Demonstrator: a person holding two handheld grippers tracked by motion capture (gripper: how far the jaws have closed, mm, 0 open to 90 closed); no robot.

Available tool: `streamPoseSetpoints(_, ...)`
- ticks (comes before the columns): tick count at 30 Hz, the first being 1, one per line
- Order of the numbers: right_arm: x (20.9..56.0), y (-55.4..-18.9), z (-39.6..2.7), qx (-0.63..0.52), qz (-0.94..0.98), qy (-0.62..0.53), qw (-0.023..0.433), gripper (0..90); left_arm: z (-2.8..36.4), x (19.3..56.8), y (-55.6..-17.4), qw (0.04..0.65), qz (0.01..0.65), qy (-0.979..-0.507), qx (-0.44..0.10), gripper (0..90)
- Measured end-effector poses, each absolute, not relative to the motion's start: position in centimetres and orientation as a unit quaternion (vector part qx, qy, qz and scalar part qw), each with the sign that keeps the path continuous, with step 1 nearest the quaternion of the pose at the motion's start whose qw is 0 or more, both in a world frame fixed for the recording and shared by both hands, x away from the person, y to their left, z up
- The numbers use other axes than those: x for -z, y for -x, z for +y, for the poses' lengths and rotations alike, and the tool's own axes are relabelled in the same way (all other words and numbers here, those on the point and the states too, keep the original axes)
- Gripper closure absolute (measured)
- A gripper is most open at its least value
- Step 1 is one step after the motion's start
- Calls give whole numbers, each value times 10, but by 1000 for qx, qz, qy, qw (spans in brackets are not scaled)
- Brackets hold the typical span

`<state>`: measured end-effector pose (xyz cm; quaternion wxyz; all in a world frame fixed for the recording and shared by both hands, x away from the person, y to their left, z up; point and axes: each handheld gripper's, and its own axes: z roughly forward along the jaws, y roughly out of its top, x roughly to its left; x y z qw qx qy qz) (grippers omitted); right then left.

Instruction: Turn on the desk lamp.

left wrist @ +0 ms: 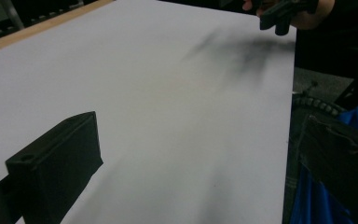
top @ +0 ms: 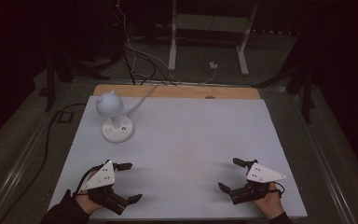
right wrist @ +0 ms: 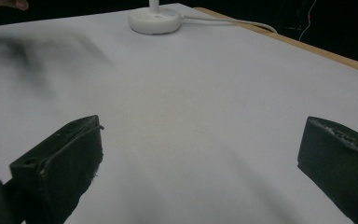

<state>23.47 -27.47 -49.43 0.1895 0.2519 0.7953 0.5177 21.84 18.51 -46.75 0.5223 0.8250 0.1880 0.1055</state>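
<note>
Left gripper [top: 128, 182] at table's [top: 191, 135] 7 o'clock, jaws spread, nothing held. Lamp [top: 113, 116] at 11 o'clock, nearest left gripper, upright, cord trailing back. We judge reach toward lamp next: approach low, avoid cord. Right gripper [top: 228, 175] at 5 o'clock, jaws apart, nothing held. No readable writing.
</note>
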Motion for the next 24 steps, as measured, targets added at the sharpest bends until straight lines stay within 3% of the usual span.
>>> streamPoseSetpoints(24,493,-233,-275,-519,792,-253,198,0,184,455,-244,539,248,-791,-150,3)
